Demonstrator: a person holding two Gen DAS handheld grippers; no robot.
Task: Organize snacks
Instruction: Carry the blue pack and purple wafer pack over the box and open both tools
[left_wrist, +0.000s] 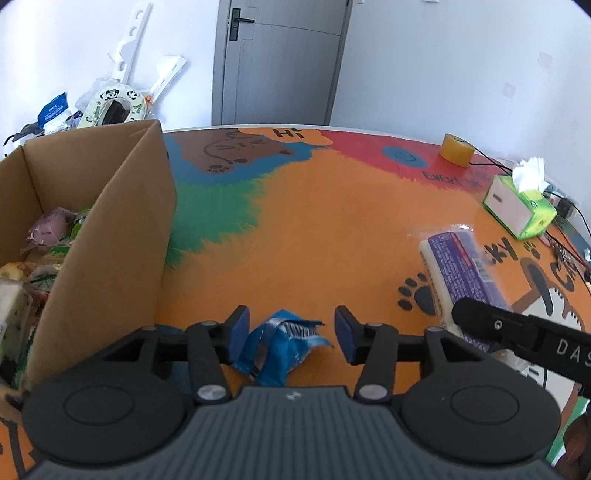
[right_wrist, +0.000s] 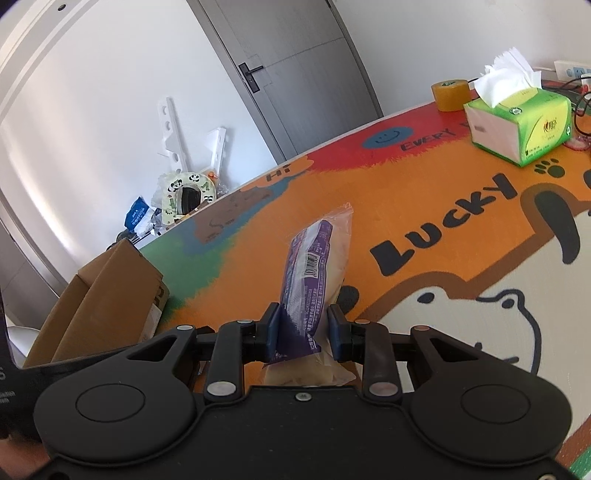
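Clearly, two pick-ups are in hand at once. The right tongs (right_wrist: 303, 328) are clamped on the near end of a purple pack (right_wrist: 310, 266), which is held just above the bench (right_wrist: 424, 206) or resting on it; which cannot be told. Its long axis runs away from the tongs, its clear crimped end pointing toward the far edge. The left tongs (left_wrist: 291, 334) stand apart around a crumpled blue bag (left_wrist: 280, 347) lying on the bench just beside the box (left_wrist: 122, 229); the pads are not pressed on it. The bag's torn top is pointed away and slightly right. Next, the left tongs would need to be closed on the bag, and both snacks carried into the box, where others are already lying.
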